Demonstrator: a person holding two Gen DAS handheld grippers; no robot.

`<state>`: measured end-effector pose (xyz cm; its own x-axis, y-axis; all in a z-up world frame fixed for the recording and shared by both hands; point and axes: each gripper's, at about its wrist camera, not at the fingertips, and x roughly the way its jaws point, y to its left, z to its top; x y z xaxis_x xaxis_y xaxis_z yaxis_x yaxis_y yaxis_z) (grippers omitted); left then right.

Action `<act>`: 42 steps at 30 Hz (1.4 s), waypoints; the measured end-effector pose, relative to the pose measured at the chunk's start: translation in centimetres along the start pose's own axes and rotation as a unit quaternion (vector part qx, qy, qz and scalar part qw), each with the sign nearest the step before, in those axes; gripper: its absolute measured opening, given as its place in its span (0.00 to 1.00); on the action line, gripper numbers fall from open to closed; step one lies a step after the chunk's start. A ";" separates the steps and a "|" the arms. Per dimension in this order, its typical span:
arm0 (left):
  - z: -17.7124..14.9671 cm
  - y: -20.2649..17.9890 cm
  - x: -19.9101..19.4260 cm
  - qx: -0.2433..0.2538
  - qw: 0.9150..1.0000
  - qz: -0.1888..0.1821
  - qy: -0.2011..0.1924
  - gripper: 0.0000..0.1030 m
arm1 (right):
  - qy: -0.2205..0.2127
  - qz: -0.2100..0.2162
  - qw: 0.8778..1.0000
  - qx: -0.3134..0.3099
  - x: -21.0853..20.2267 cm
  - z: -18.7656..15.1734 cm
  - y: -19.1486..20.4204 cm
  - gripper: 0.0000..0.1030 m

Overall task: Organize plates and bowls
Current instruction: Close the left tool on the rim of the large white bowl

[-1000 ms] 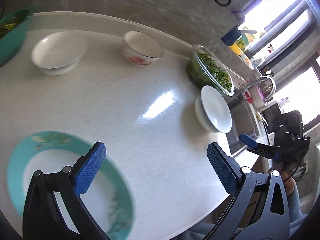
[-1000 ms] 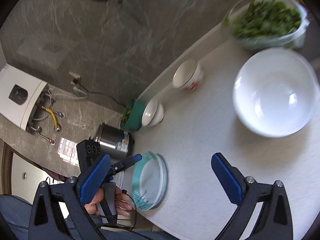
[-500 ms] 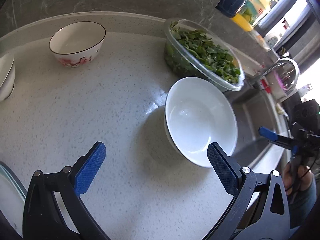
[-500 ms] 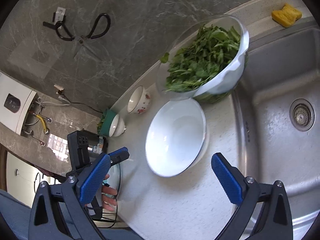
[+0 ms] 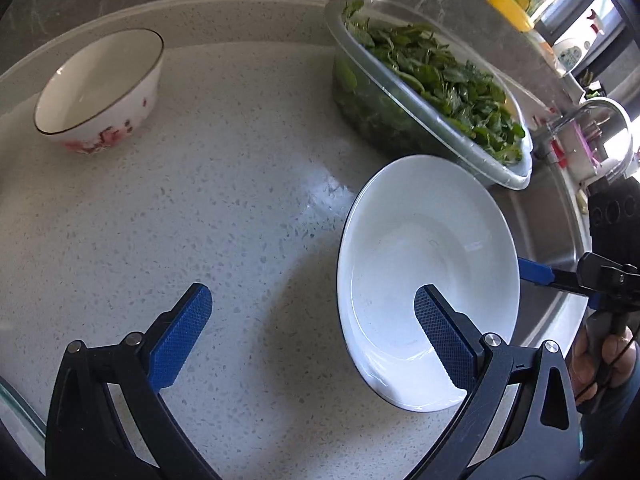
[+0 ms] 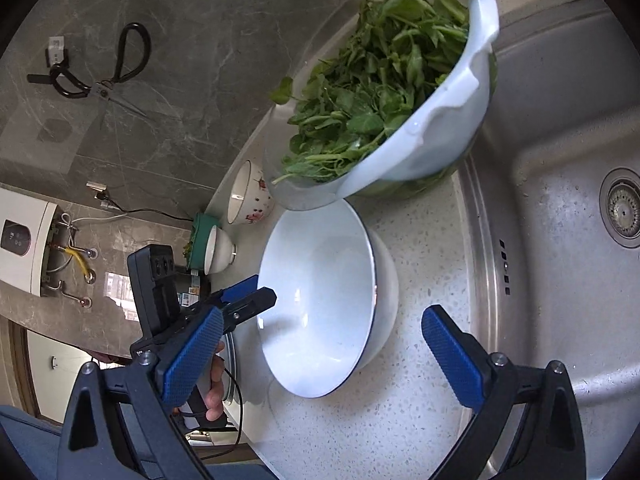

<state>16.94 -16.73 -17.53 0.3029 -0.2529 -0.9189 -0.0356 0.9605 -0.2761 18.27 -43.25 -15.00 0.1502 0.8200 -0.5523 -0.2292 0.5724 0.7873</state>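
Note:
A large plain white bowl (image 5: 428, 264) sits on the speckled counter near the sink edge; it also shows in the right wrist view (image 6: 320, 304). My left gripper (image 5: 312, 320) is open, its right finger over the bowl's inside and its left finger on the counter side of the rim. My right gripper (image 6: 320, 340) is open and straddles the same bowl from the sink side. A small bowl with red flowers (image 5: 100, 92) stands at the back left, also in the right wrist view (image 6: 248, 200). A small white bowl (image 6: 218, 250) stands further along.
A clear bowl of green leaves (image 5: 424, 88) stands just behind the white bowl, close to it. The steel sink (image 6: 560, 200) lies right beside the bowl. A green bowl (image 6: 198, 240) and a pot are far along the counter. A glass plate edge (image 5: 16, 404) shows at bottom left.
Both grippers have closed in on the large white bowl, which looks much bigger in both views. The teal plates have slid out of the left view.

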 end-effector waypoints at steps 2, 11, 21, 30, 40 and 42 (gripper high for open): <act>0.5 0.2 0.8 -0.005 1.000 0.005 0.009 1.00 | 0.005 0.002 1.000 -0.001 0.2 0.2 -0.3 0.95; 1.3 0.3 2.9 0.009 0.999 0.013 0.029 0.96 | 0.028 -0.001 1.000 -0.001 1.6 0.7 -0.6 0.72; 2.0 -1.3 4.2 0.044 0.998 0.026 0.034 0.44 | 0.038 -0.021 0.999 0.018 2.3 1.0 -1.5 0.57; 2.2 -2.6 4.6 0.045 0.998 0.014 0.035 0.30 | 0.045 -0.046 0.998 0.022 2.4 0.9 -2.0 0.33; 1.5 -3.2 4.9 0.048 0.998 -0.004 0.036 0.13 | 0.052 -0.093 0.994 0.013 2.9 1.1 -1.2 0.20; 1.3 -3.1 4.8 0.045 0.998 -0.006 0.038 0.12 | 0.052 -0.093 0.994 0.014 2.9 1.1 -1.2 0.19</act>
<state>19.74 -20.81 -20.71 0.2303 -0.2701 -0.9349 0.0546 0.9628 -0.2647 20.00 -41.55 -17.24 0.0877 0.6955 -0.7132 -0.1787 0.7153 0.6756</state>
